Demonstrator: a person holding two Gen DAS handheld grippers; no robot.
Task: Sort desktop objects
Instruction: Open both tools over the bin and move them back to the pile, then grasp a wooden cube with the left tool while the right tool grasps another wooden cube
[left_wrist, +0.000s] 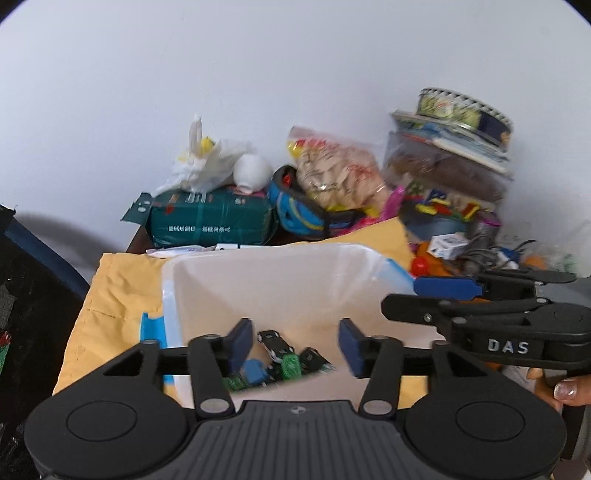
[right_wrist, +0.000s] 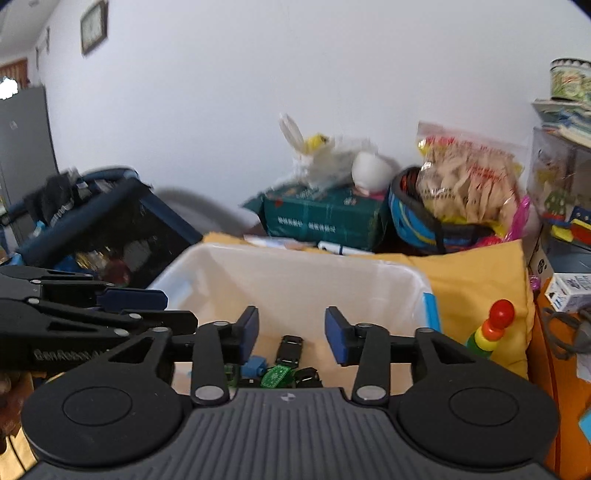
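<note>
White bin, toys below jaws

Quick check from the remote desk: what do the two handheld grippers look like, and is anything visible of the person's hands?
Both are matte black linkage frames with silver pivot pins, round black discs, a ribbed grey base and blue rectangular finger pads. The right gripper carries white "DAS" lettering on its side; the left gripper shows faint, blurred white lettering. No cables show. One fingertip has a glittery painted nail; no sleeve is visible.
</note>
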